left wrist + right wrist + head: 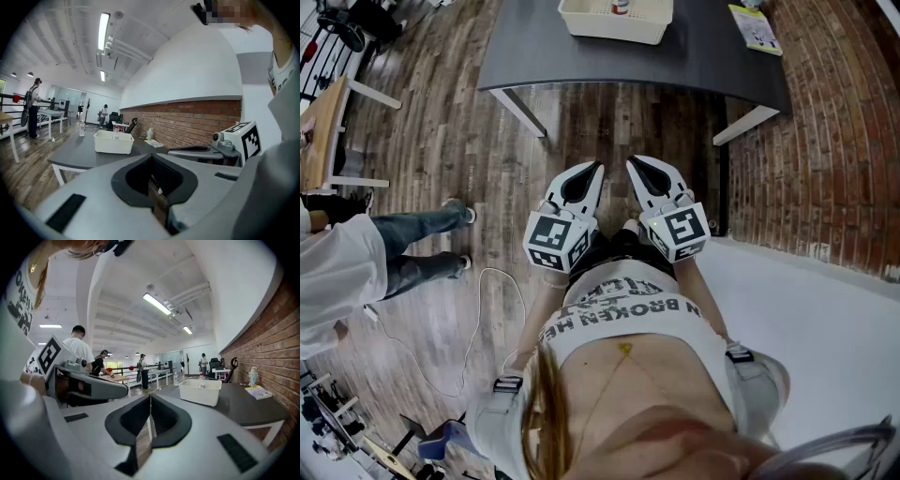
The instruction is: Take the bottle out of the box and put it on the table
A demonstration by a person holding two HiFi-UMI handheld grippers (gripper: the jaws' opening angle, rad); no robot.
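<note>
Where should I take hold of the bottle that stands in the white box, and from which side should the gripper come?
Grip the bottle at its top, just under the red cap, coming from straight above. It seems to stand upright inside the box, whose walls close off its body on every side; only the capped top shows over the rim.

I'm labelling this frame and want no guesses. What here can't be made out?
- Bottle: head view, cut off by the top edge; right gripper view, the box wall hides all but its top.
- Box's far rim: head view, cut off by the top edge.
- Booklet print: too small in every view.
</note>
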